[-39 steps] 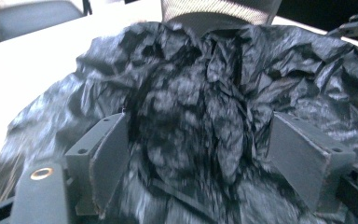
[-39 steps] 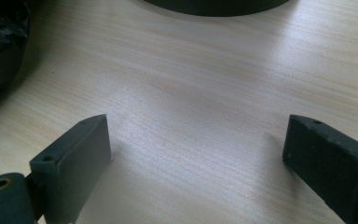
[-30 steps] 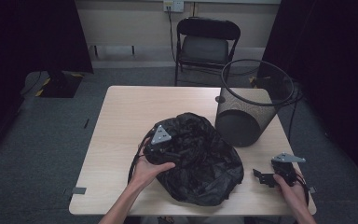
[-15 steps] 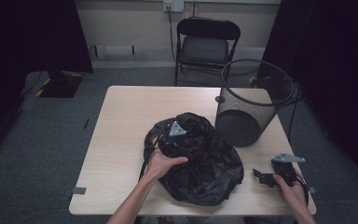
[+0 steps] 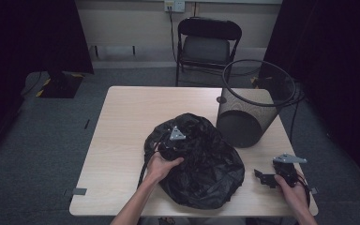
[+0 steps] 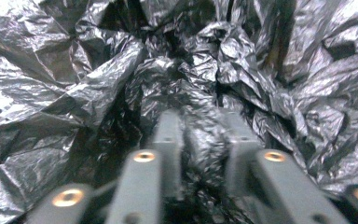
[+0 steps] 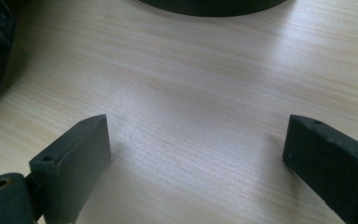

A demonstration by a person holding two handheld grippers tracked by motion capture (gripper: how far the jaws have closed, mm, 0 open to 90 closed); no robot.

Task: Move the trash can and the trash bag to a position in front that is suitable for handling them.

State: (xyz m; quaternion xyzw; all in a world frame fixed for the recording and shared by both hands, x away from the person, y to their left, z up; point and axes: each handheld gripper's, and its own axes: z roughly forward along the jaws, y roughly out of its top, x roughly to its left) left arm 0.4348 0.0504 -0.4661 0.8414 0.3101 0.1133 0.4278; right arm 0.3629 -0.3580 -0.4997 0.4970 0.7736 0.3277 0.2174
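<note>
Here, a crumpled black plastic bag is spread over the middle of the table, reaching toward its near edge. The left gripper is pressed into the top of the bag on its left side, held by the left hand; in the left gripper view its jaws are seen drawn close together with a fold of the black film pinched between them. A black mesh wastebasket is stood upright near the far right corner of the table, just beside the bag. The right gripper is laid at the near right corner, held by the right hand, its jaws spread wide apart over bare wood and closed on nothing.
</note>
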